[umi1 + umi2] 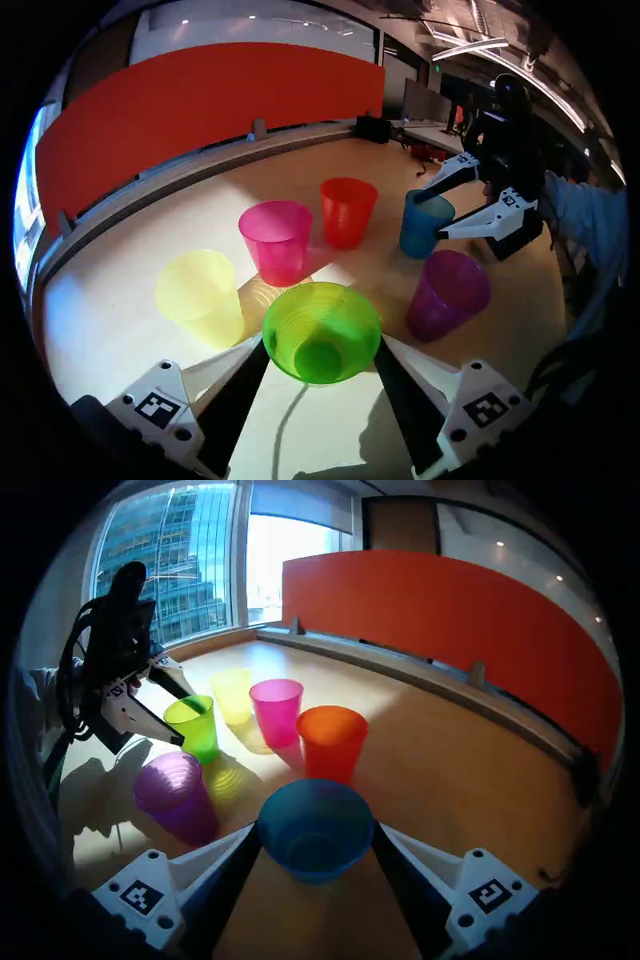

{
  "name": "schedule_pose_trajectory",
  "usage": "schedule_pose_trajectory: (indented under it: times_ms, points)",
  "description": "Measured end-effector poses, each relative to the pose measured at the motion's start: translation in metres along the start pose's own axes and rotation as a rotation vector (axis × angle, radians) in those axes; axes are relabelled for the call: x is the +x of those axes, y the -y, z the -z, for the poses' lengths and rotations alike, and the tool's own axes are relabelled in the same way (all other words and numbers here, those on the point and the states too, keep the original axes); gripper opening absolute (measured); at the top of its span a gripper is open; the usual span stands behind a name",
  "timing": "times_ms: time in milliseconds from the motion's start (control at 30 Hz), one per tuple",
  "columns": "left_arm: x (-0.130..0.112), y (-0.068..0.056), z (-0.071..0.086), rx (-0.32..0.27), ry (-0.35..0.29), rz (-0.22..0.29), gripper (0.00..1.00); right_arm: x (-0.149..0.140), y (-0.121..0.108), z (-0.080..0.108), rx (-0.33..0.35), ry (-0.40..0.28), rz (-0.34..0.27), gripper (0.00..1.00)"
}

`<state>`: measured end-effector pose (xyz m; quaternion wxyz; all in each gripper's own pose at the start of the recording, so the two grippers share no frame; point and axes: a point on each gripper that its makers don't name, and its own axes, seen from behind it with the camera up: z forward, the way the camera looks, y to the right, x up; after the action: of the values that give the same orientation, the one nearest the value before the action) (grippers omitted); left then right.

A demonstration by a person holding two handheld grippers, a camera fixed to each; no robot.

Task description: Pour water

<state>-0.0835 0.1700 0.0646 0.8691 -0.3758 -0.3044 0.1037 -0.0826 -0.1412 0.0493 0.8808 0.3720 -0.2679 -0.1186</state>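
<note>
Green plastic cup [322, 332] is nearest, pinched betw. both fingers of my left claw [320, 347], which is narrowed onto its sides. Blue cup [316, 826] is the same deal in my right claw [315, 830], a finger pressing each flank. Thin see-through plastic, so I reckon light & a bit springy. Walls would prob. buckle if squeezed hard, & they look smooth enough to slip. Tapered shape, so best hold is high up near the rim, where it's likely stiffest. Can't tell if either cup has water in it; if so it'd be heavier & sloshy, so tilt slow. Next out on the table [112, 344]: purple cup [444, 296] & yellow cup [200, 296], then pink cup [278, 240], w/ orange cup [348, 212] farthest. All upright, bunched near each other. Count: 6 cups, 1 per colour; 2 claws.
</note>
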Motion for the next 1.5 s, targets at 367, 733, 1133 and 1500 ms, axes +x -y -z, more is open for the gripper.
schedule_pose_trajectory:
  times_ms: [367, 733, 1133, 1500]
  points:
    - [0.002, 0.000, 0.002, 0.006, -0.006, -0.008, 0.87, 0.001, 0.001, 0.000, 0.000, -0.004, 0.002, 0.98]
    - [0.012, -0.002, 0.010, 0.012, -0.037, -0.012, 0.87, 0.002, 0.002, 0.003, 0.000, -0.014, -0.004, 0.92]
    - [0.037, -0.005, 0.036, 0.048, -0.119, -0.010, 0.87, 0.034, 0.004, 0.026, -0.032, -0.087, 0.002, 0.92]
    - [0.070, -0.011, 0.071, 0.083, -0.228, -0.007, 0.87, 0.068, 0.014, 0.056, -0.055, -0.168, 0.017, 0.92]
